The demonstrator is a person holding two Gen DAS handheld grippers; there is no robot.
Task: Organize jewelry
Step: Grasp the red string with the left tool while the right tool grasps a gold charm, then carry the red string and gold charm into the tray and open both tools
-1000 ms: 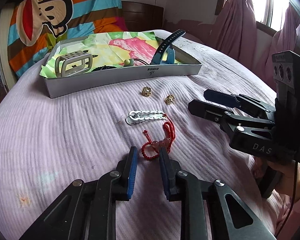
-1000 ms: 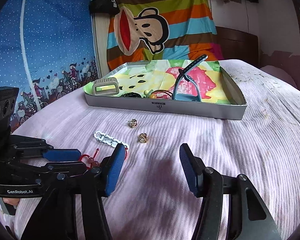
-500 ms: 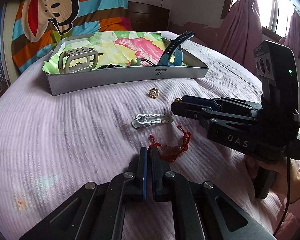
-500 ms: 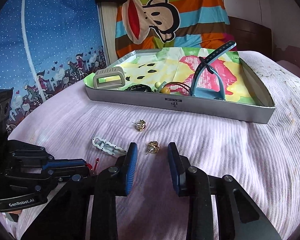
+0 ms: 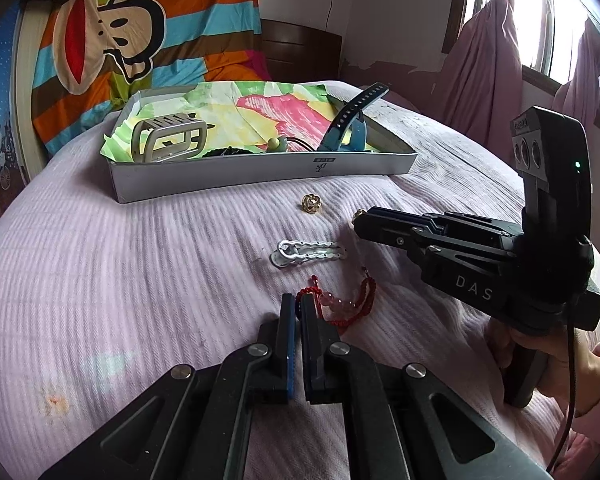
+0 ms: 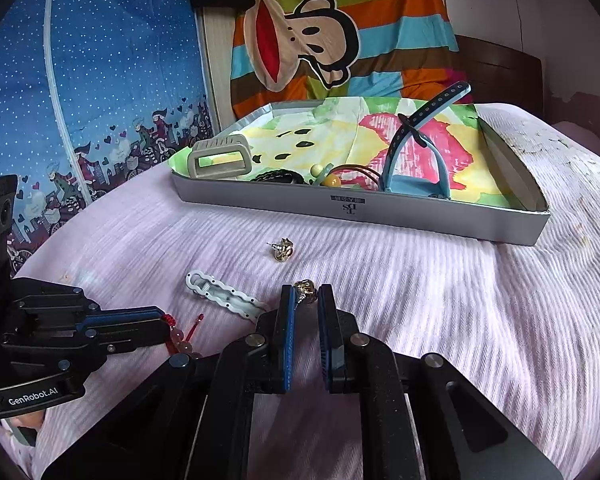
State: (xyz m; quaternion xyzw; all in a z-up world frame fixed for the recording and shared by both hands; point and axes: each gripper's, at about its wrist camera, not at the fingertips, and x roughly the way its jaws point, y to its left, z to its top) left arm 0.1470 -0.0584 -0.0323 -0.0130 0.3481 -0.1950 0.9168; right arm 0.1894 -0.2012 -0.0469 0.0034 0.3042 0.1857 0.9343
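On the pink bedspread, my left gripper [image 5: 299, 300] is shut on one end of a red cord bracelet [image 5: 346, 306] with pink beads; the bracelet also shows in the right wrist view [image 6: 180, 332]. My right gripper [image 6: 305, 294] is shut on a gold earring [image 6: 305, 289] at its fingertips. A second gold earring [image 5: 311, 203] [image 6: 282, 250] and a white wavy hair clip [image 5: 308, 250] [image 6: 220, 294] lie loose between the grippers and the grey tray [image 5: 260, 168] [image 6: 380, 210].
The tray has a colourful paper lining and holds a grey clip [image 5: 168, 140], a blue watch band [image 5: 352, 120], dark hair ties and a green bead. A striped monkey blanket [image 6: 320, 40] hangs behind. Pink curtains [image 5: 480, 72] hang at the right.
Both grippers closed: the left on the red bracelet's end, the right on the nearer gold earring. Both moved forward toward the tray.
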